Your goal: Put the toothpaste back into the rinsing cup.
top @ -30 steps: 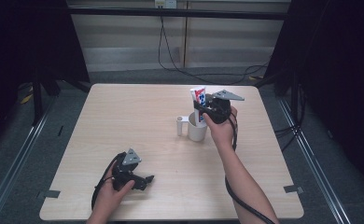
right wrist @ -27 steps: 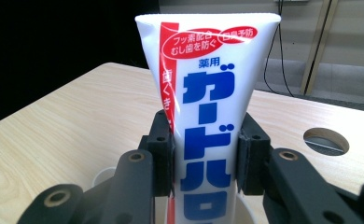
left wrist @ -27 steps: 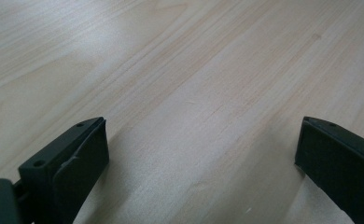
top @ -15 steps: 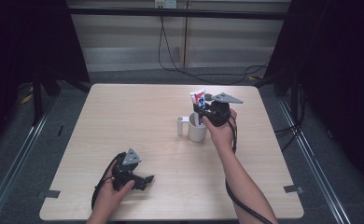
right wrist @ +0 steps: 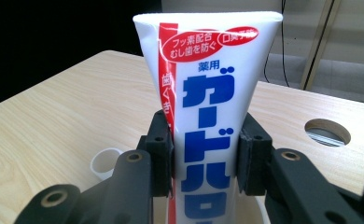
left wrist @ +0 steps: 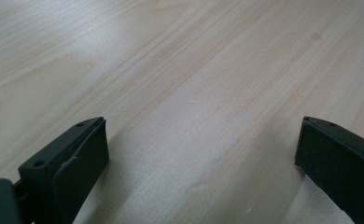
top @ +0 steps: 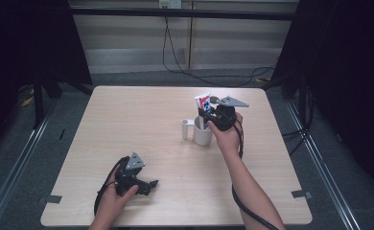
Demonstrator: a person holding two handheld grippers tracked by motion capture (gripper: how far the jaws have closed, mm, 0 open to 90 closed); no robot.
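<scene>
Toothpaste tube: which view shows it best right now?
The right gripper view: the toothpaste tube stands upright, label readable, clamped by the right hand-held gripper. The high view gives it small above the white cup. The left gripper view looks at the table.

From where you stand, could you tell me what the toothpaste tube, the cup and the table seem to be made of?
Toothpaste tube: apparently soft glossy plastic, with a flat crimped top edge and printed red and blue lettering.
Cup: white and smooth; plastic or ceramic, hard to tell.
Table: pale wood or wood-look laminate, matte, with a fine straight grain.
</scene>
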